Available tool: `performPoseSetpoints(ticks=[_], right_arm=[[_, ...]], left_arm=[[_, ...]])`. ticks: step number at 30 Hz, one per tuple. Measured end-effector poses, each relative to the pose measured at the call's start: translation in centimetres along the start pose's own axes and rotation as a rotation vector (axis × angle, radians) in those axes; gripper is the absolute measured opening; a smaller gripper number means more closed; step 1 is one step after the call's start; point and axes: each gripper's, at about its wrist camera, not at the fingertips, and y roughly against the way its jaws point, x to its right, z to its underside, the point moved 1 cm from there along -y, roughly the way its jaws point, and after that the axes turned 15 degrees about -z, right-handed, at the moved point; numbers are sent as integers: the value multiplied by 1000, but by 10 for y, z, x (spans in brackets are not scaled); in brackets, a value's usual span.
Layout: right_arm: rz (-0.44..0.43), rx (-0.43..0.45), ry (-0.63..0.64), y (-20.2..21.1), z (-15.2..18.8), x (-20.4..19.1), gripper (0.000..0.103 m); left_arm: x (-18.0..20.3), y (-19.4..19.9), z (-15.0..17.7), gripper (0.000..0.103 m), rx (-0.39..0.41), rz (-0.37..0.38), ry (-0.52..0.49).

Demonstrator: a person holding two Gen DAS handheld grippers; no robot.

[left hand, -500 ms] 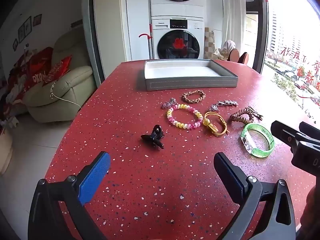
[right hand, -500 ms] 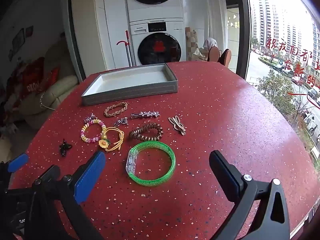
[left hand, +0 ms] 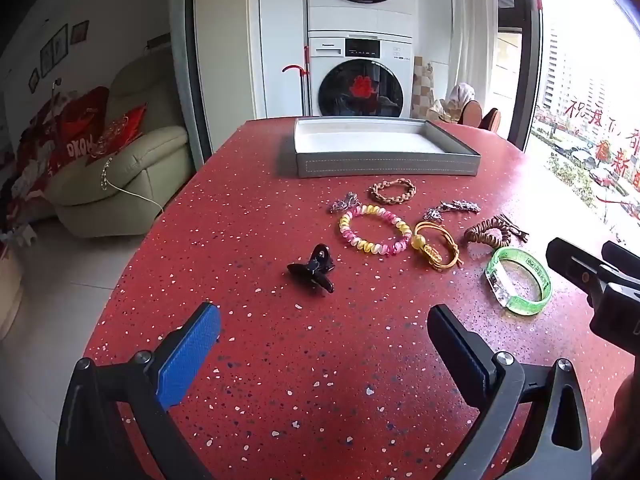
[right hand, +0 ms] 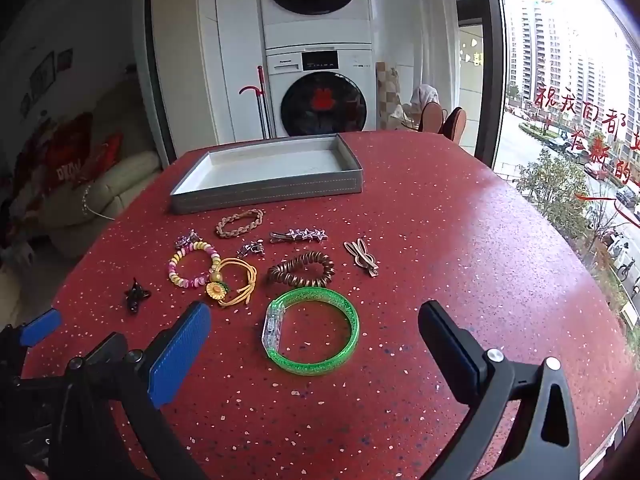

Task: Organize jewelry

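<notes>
Green bangle (right hand: 312,330), nearer than the tray (right hand: 264,194), appeared rigid, light; grip its rim. Both grippers (left hand: 324,340) (right hand: 314,344) spread, empty.

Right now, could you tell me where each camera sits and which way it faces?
Left wrist: on the left gripper, low over the red table, facing the black clip and grey tray; its open fingers show, the right gripper at right.
Right wrist: on the right gripper, facing the green bangle; open fingers show.
Shared: tray, bangle, clip.
</notes>
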Motion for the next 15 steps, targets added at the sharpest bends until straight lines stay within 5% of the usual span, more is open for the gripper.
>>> performPoseSetpoints(ticks=[15], right_arm=[[-13, 2, -15, 0, 1, 7, 103]], left_arm=[[-2, -2, 1, 103, -5, -5, 8]])
